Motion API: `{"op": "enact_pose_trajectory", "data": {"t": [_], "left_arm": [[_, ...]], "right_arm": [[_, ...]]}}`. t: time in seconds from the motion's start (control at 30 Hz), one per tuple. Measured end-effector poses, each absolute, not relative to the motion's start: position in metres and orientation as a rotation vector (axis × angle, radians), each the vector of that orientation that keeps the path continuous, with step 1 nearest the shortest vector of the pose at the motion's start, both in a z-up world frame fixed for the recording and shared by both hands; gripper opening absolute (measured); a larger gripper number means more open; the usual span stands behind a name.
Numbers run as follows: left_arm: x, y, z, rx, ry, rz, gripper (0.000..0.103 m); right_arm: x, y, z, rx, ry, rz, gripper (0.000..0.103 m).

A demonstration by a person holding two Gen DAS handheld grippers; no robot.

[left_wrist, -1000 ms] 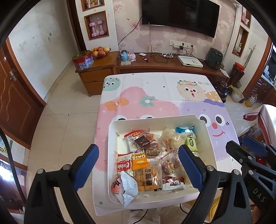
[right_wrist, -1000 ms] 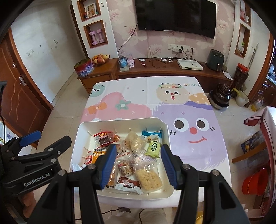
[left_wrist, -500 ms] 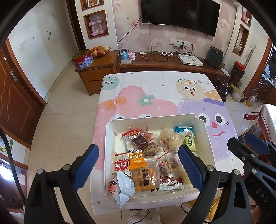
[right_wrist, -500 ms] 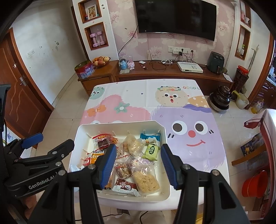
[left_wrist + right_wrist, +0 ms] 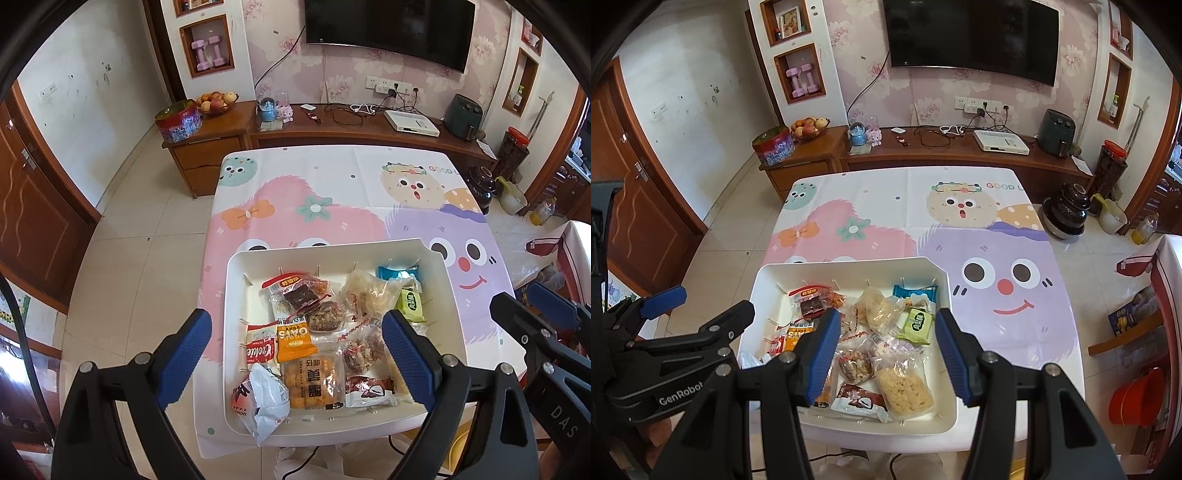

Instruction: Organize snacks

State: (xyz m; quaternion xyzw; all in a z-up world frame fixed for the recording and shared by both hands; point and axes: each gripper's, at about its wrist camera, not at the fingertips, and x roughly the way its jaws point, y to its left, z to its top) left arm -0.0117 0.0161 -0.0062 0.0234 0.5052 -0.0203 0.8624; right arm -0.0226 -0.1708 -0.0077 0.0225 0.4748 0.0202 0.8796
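Observation:
A white tray (image 5: 236, 269) (image 5: 945, 284) sits at the near edge of the table and holds several wrapped snacks in a loose pile: an orange oats bar (image 5: 295, 338), a green pack (image 5: 916, 325), a blue pack (image 5: 397, 274), a yellow crisp cake (image 5: 905, 386). A white bag (image 5: 267, 400) hangs over the tray's near left rim. My left gripper (image 5: 295, 362) is open and empty, high above the tray's near left part. My right gripper (image 5: 886, 354) is open and empty above the tray's near right part.
The table has a cartoon cloth (image 5: 997, 236). Behind it is a low wooden cabinet (image 5: 960, 151) with a fruit bowl (image 5: 809, 127) and a tin (image 5: 774, 146). A dark pot (image 5: 1065, 214) and a red bucket (image 5: 1137, 397) stand on the floor to the right.
Both grippers have risen and drawn back a little, so the tray looks smaller and lower in view. Both stay open. The snacks have not moved.

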Motion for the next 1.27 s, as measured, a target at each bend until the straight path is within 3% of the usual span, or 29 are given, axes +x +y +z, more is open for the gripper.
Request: {"op": "enact_pose_trajectory", "data": {"t": [1.27], "left_arm": [[-0.0115,0.0173,-0.0088,0.05,1.064,-0.044,0.093]], "right_arm": [[-0.0201,-0.1737,-0.0132,0.051,0.994,0.045,0.054]]}}
